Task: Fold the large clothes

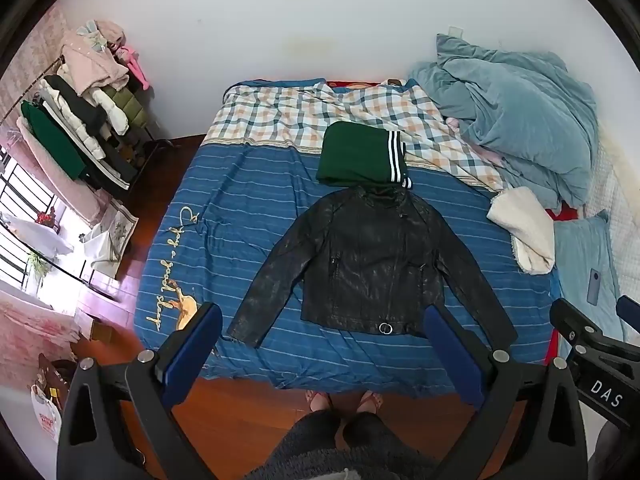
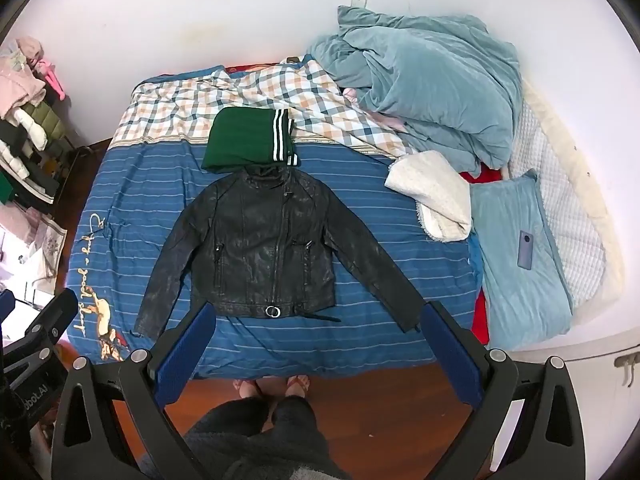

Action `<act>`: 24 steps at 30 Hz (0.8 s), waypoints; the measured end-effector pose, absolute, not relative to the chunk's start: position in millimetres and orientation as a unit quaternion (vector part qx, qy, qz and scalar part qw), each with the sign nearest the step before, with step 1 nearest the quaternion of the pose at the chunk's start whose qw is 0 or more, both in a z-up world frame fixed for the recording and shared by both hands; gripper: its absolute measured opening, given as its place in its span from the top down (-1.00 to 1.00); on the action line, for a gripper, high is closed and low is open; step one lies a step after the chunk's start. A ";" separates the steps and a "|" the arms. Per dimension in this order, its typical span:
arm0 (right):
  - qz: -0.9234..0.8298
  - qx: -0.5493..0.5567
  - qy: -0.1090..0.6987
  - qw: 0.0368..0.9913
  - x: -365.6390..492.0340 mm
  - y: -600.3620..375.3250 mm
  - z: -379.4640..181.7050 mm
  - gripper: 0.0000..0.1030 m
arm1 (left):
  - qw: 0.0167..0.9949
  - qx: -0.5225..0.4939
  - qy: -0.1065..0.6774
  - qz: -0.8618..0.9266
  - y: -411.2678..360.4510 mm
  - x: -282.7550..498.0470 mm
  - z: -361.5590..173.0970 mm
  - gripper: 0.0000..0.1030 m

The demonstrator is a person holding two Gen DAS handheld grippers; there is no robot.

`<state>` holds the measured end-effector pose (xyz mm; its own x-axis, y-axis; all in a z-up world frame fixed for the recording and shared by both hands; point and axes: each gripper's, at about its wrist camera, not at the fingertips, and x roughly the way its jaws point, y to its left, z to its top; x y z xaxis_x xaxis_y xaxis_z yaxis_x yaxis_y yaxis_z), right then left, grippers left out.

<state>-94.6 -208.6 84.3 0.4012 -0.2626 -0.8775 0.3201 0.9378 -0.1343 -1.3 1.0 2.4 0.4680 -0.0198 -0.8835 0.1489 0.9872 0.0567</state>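
Observation:
A black leather jacket (image 1: 368, 264) lies flat and face up on the blue striped bedsheet (image 1: 240, 216), sleeves spread out to both sides; it also shows in the right wrist view (image 2: 264, 244). A folded green garment with white stripes (image 1: 360, 156) lies just beyond its collar, also in the right wrist view (image 2: 248, 138). My left gripper (image 1: 322, 320) is open and empty, held high above the bed's near edge. My right gripper (image 2: 316, 320) is open and empty too, at the same height, beside the left one.
A crumpled light blue duvet (image 2: 420, 80), a white fleece blanket (image 2: 436, 196), a blue pillow (image 2: 516, 256) with a phone (image 2: 526, 248) on it lie at the right. A checked cover (image 1: 320, 112) lies at the back. A loaded clothes rack (image 1: 88, 104) stands left. The person's feet (image 1: 344, 400) are on the wooden floor.

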 end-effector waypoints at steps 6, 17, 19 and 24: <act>-0.175 0.027 0.517 0.838 -96.5 -208.8 82.9 -0.99 | 0.855 0.062 0.512 -0.049 -2.8 -7.0 2.1 -1.00; -0.174 0.024 0.514 0.840 -100.2 -211.7 88.7 -0.99 | 0.854 0.061 0.514 -0.050 -8.1 -4.4 6.1 -1.00; -0.174 0.023 0.512 0.841 -100.7 -212.4 89.6 -0.99 | 0.854 0.060 0.515 -0.049 -8.0 -5.4 6.9 -1.00; -0.173 0.025 0.511 0.842 -101.5 -211.9 90.9 -0.99 | 0.855 0.058 0.513 -0.048 -7.6 -5.4 10.1 -1.00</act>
